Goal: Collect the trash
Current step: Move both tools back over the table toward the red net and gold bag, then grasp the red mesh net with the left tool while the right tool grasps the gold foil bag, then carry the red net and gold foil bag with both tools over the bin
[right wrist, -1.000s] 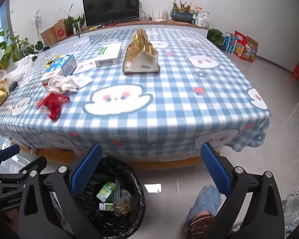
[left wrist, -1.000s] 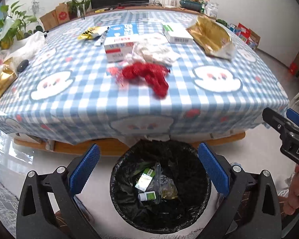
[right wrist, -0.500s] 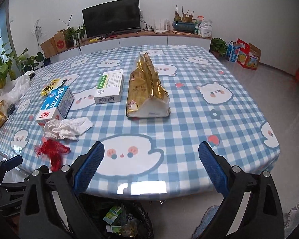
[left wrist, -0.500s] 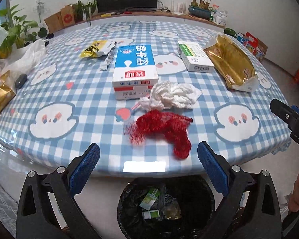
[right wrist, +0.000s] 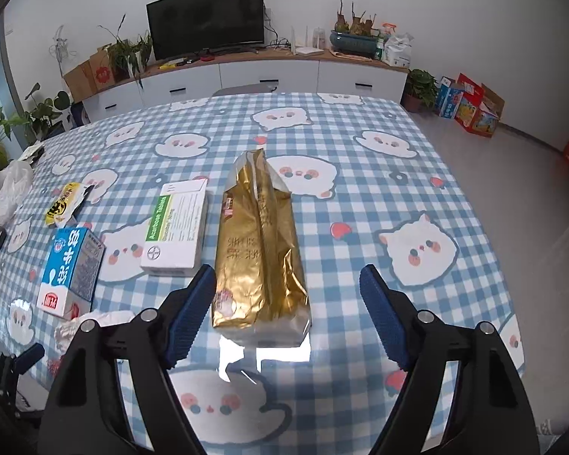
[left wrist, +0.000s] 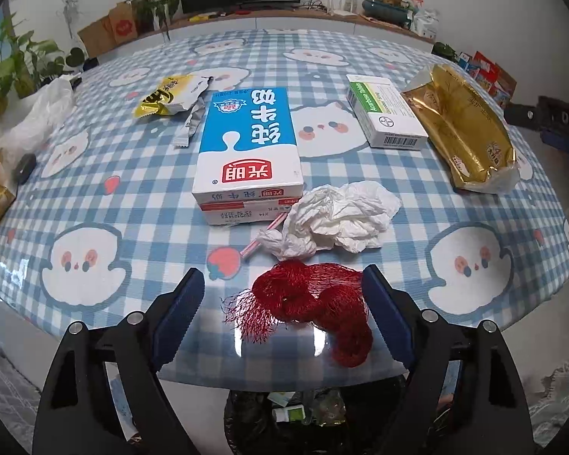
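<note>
on table: 1 red net [left wrist: 311, 303] btwn closing left jaws, 1 gold bag [right wrist: 260, 250] btwn closing right jaws, neither gripped.

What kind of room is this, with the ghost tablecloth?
Probably a living or dining room at home. There's a television on a long white sideboard, potted plants, and a big table with a checked cloth.

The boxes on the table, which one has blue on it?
The milk carton: its top is blue with white writing. The tablet box beside it is white with a green stripe.
</note>
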{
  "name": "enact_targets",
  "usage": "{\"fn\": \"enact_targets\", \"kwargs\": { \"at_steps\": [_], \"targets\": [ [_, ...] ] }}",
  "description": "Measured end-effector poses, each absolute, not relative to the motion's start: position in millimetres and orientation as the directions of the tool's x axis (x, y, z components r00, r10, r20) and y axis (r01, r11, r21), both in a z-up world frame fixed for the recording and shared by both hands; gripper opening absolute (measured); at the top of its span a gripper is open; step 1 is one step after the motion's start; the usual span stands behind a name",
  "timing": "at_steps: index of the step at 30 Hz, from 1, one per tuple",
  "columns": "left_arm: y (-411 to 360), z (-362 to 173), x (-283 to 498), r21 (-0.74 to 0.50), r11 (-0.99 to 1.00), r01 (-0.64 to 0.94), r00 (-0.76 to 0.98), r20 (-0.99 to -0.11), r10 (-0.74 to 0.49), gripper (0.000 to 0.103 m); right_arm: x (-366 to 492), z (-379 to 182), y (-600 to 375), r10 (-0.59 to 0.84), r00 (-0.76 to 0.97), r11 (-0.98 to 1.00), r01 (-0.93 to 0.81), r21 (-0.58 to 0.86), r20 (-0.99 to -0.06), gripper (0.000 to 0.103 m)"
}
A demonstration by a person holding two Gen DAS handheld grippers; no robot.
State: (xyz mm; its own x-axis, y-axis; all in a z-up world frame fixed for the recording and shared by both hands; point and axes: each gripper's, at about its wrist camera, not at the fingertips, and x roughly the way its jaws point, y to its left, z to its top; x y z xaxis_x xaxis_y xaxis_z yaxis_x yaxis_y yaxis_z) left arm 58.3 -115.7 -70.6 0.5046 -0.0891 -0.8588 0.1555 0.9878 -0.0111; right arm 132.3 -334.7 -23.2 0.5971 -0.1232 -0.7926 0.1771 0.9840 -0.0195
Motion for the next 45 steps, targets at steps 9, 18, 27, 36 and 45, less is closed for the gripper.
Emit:
{"fn": "enact_targets", "kwargs": {
  "at_steps": [9, 18, 27, 36, 45],
  "targets": [
    [-119, -78, 63, -0.011, 0.986, 0.166, 0.471, -0.878, -0.089, 0.058, 180, -53, -331, -0.147, 0.468, 0.983, 0.17, -0.075, -0.872, 0.051],
    [-112, -79, 60, -0.046, 0.989, 0.138, 0.425, -0.9, -0.101, 0.028, 186, -61, -328, -0.145, 0.431, 0.982, 0.175, -0.076, -0.891, 0.015],
    [-108, -79, 59, -0.064, 0.988, 0.139, 0.415, -0.902, -0.116, 0.013, 181, -53, -323, -0.162, 0.455, 0.982, 0.165, -0.095, -0.876, 0.006],
    [-103, -64, 50, -0.065, 0.988, 0.14, 0.435, -0.892, -0.12, 0.013, 161, -34, -328, -0.181, 0.482, 0.978, 0.18, -0.105, -0.857, 0.005],
    [-101, -31, 27, -0.093, 0.982, 0.163, 0.482, -0.861, -0.162, 0.013, 110, -9, -333, -0.185, 0.504, 0.976, 0.197, -0.096, -0.843, 0.005]
  ]
}}
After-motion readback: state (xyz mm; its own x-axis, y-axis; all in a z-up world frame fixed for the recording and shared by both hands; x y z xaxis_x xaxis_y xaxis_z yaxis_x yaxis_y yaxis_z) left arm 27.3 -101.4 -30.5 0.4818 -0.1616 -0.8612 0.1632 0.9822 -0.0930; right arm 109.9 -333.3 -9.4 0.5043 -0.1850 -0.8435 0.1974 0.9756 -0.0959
